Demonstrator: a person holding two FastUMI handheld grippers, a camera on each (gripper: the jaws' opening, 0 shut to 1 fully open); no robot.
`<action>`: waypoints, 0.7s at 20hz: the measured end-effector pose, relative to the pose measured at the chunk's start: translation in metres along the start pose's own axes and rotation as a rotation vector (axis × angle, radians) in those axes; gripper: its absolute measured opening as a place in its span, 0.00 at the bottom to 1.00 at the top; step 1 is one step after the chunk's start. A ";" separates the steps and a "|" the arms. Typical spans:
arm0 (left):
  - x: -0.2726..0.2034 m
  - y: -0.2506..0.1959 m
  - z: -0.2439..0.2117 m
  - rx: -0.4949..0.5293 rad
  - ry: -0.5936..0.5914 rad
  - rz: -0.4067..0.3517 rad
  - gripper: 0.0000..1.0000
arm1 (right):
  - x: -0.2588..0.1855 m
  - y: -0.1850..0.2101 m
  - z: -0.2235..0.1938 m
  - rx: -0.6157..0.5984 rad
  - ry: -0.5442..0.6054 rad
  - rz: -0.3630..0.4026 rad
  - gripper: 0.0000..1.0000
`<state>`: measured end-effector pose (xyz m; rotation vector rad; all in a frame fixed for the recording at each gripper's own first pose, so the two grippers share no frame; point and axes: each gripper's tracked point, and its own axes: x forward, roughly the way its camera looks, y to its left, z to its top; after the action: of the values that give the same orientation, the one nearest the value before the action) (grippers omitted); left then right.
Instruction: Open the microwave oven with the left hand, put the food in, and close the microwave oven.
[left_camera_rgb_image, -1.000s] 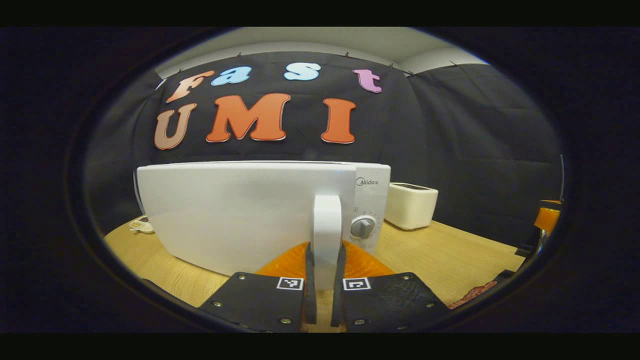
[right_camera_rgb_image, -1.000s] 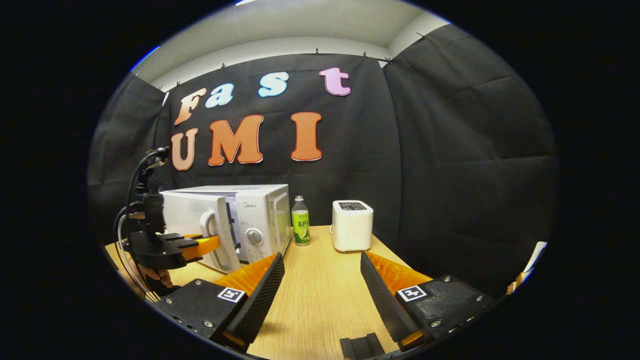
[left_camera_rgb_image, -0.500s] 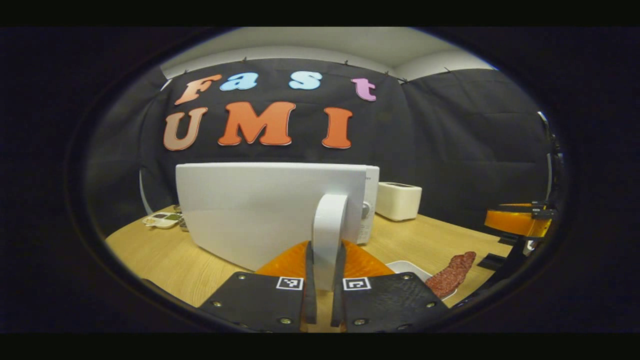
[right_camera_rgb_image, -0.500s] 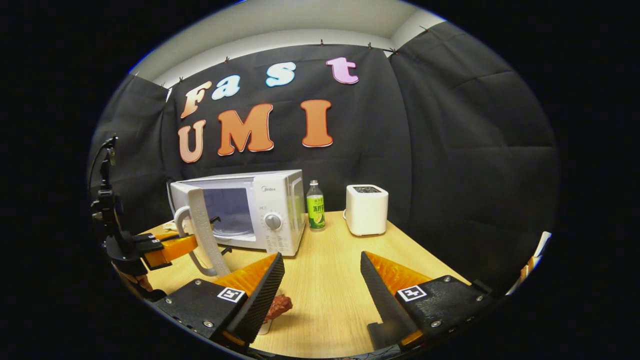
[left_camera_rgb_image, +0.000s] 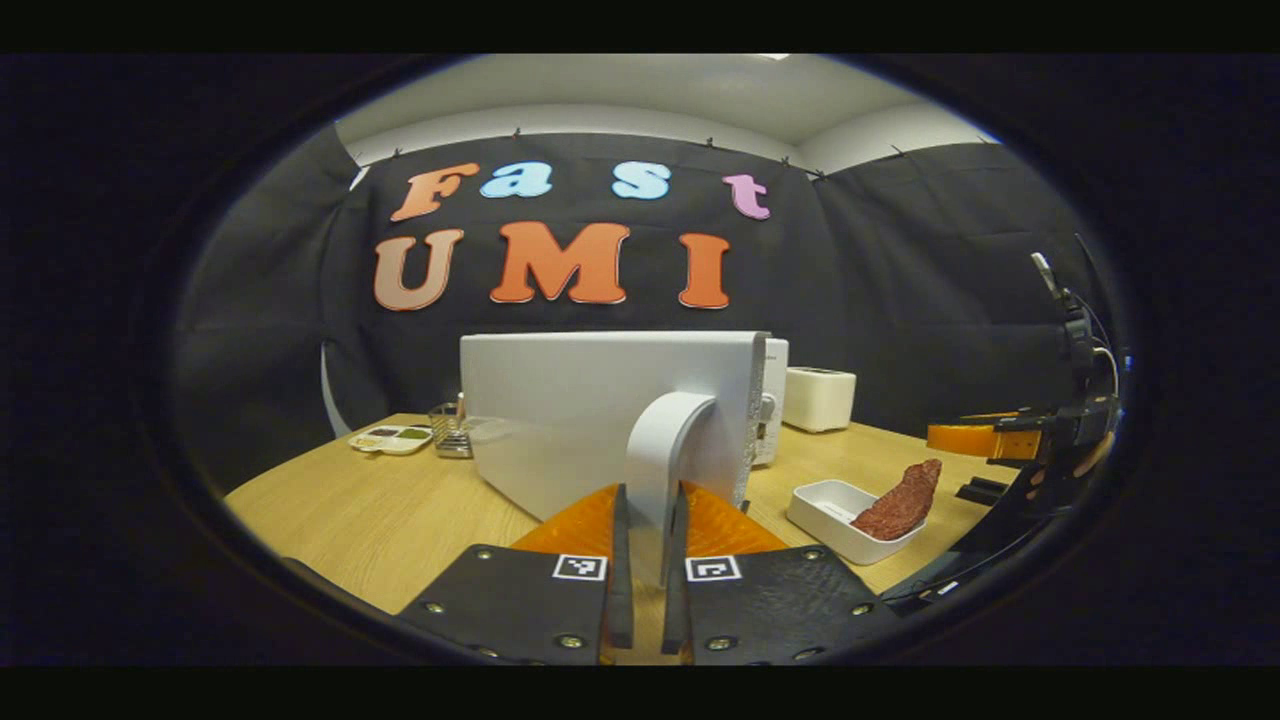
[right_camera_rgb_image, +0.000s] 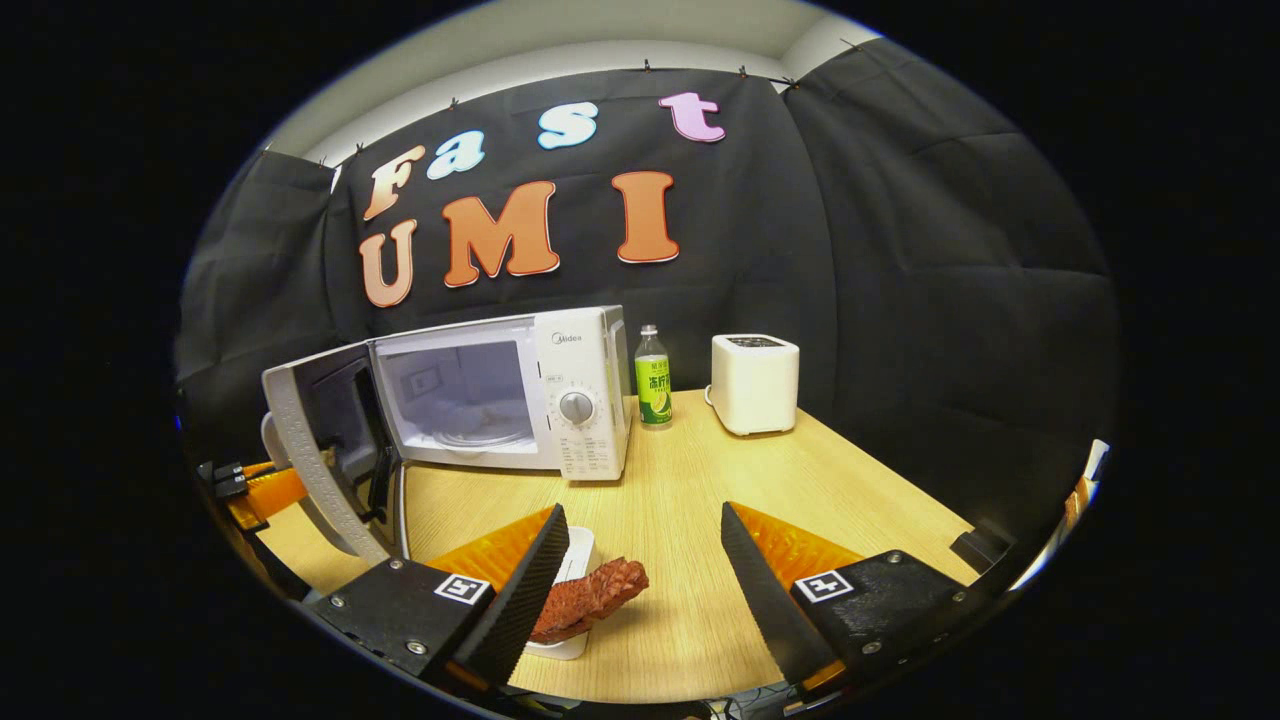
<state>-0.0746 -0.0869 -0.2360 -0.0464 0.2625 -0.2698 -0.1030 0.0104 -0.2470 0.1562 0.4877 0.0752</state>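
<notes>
Two fingers of the left gripper (left_camera_rgb_image: 640, 600) in the left gripper view pinch the white handle (left_camera_rgb_image: 662, 450) of the microwave door (left_camera_rgb_image: 580, 400), which stands swung open toward the camera and hides most of the oven behind it. To the right on the wooden table (left_camera_rgb_image: 380, 510), a reddish-brown piece of meat (left_camera_rgb_image: 900, 500) leans out of a shallow white tray (left_camera_rgb_image: 835, 505). Beyond it, the right gripper (left_camera_rgb_image: 985, 438) hangs at the edge. A white toaster (left_camera_rgb_image: 820, 398) stands near the back wall. In the right gripper view, the right gripper (right_camera_rgb_image: 640, 570) has its fingers spread wide apart, holding nothing, just above the meat (right_camera_rgb_image: 590, 595) and tray (right_camera_rgb_image: 575, 560). The microwave (right_camera_rgb_image: 560, 385) sits behind with its cavity showing and its door (right_camera_rgb_image: 320, 440) open at left. A green-labelled bottle (right_camera_rgb_image: 652, 380) stands between microwave and toaster (right_camera_rgb_image: 755, 385).
</notes>
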 end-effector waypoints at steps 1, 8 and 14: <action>-0.006 0.008 -0.001 0.005 -0.001 0.006 0.13 | 0.000 0.001 -0.003 -0.005 0.006 -0.003 0.95; -0.044 0.086 -0.001 0.044 -0.034 0.111 0.10 | 0.003 0.004 -0.013 -0.020 0.035 -0.021 0.95; -0.058 0.132 -0.002 0.031 -0.052 0.100 0.13 | 0.014 0.005 -0.029 0.041 0.110 -0.037 0.95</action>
<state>-0.0950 0.0559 -0.2343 -0.0094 0.2086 -0.1729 -0.1045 0.0202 -0.2779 0.1833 0.6018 0.0373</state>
